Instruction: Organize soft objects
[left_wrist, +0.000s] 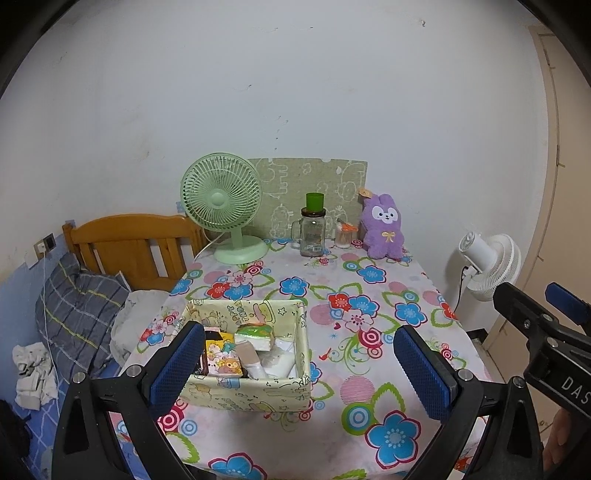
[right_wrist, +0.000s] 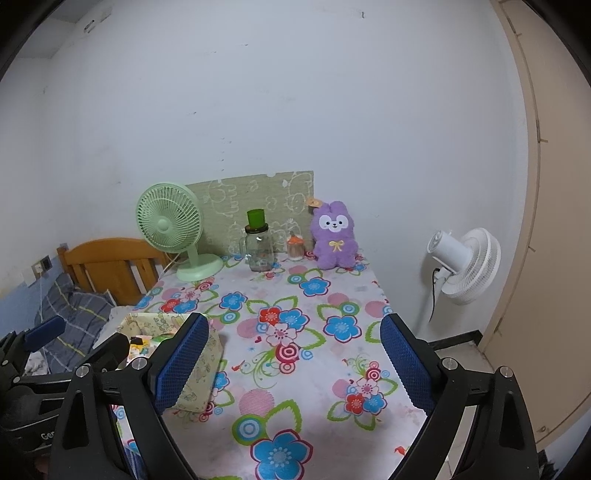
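A: How are the two grippers seen?

B: The left gripper (left_wrist: 297, 365) is held wide open above the near edge of the table (left_wrist: 373, 354); nothing is gripped between its blue pads (left_wrist: 177, 363). The right gripper (right_wrist: 295, 365) is likewise spread wide and empty, its left pad (right_wrist: 183, 363) shown in front of the box.

A: Where is the box placed?

B: The fabric box (left_wrist: 247, 393) is set on the flowered tablecloth, toward the near left part of the table. Several small items are packed inside it: a yellow cartoon packet (left_wrist: 221, 356), a green-and-white soft piece (left_wrist: 255, 334) and white folded things (left_wrist: 282, 363). What each one is cannot be told exactly.

A: And the soft toy?

B: The purple plush rabbit (left_wrist: 382, 227) is seated upright well behind the box, at the far right of the table, against the wall. A small orange-topped jar (left_wrist: 345, 234) is just to its left, then a glass jar (left_wrist: 313, 232) with a green cup (left_wrist: 314, 201) on its lid.

A: What else is seen relative to the box?

B: A green desk fan (left_wrist: 223, 206) is stood far behind the box, slightly left. A white fan (left_wrist: 489, 267) is seen beyond the table's right edge, and a bed with a wooden headboard (left_wrist: 129, 247) lies to the box's left.
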